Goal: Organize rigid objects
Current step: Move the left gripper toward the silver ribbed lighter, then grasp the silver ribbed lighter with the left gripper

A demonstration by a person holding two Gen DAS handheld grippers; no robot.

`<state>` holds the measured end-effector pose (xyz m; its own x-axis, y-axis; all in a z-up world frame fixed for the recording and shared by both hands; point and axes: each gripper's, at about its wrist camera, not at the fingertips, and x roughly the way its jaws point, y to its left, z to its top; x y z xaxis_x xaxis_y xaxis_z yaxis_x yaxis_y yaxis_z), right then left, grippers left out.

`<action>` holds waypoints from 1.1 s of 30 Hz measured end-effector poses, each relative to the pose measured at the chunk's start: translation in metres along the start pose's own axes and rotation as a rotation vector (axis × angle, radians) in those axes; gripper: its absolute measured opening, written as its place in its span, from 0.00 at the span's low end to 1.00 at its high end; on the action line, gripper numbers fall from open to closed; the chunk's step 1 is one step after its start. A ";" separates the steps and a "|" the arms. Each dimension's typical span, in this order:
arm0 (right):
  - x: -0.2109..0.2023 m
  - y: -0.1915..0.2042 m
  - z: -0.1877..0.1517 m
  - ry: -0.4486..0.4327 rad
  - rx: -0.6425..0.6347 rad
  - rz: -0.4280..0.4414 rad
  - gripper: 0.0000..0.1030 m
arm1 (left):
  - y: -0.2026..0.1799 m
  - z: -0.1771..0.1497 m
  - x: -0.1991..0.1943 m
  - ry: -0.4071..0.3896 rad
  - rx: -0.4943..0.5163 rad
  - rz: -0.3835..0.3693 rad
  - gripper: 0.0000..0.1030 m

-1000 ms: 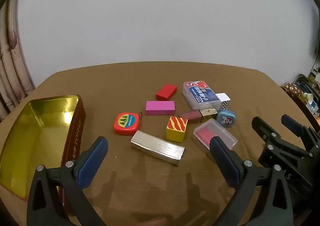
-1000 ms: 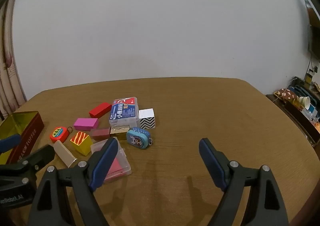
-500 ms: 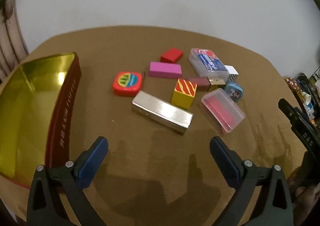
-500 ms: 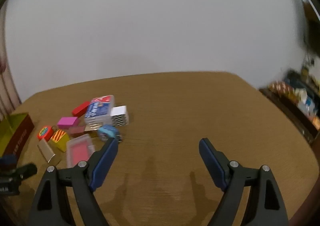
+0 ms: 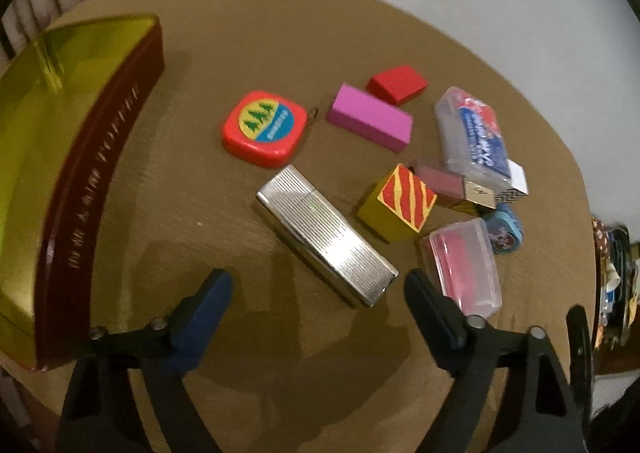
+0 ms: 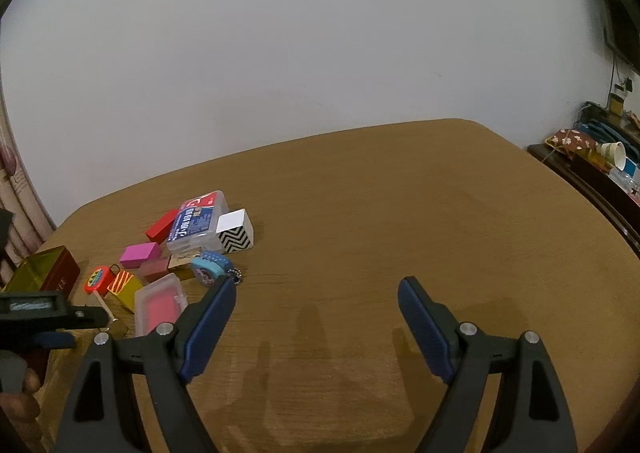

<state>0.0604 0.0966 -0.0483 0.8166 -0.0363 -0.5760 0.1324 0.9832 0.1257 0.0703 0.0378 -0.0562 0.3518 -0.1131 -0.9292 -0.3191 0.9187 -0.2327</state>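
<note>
left wrist: left gripper point(image 5: 318, 295) closing, empty, above silver case point(image 5: 326, 235), tin point(image 5: 60, 181) beside.

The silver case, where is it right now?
Left wrist view, centre: the silver case lies on the table between the red tape measure and the clear pink box.

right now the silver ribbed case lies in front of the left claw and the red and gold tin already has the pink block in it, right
Not quite. The left wrist view shows the pink block on the table, not in the tin. The silver ribbed case does lie in front of the left claw, whose jaws are closing on nothing.
</note>
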 end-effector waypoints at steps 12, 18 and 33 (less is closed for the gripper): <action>0.003 -0.013 0.002 0.035 0.055 0.045 0.83 | -0.001 0.044 0.019 0.027 -0.053 0.061 0.86; 0.006 -0.016 0.003 0.050 0.072 0.052 0.83 | 0.002 0.074 0.034 0.026 -0.090 0.091 0.86; 0.014 -0.019 0.003 0.066 0.103 0.050 0.83 | 0.033 0.100 0.026 0.016 -0.003 0.164 0.25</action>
<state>0.0705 0.0766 -0.0561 0.7855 0.0273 -0.6182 0.1520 0.9599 0.2356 0.1570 0.1033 -0.0595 0.2810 0.0327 -0.9591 -0.3741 0.9241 -0.0782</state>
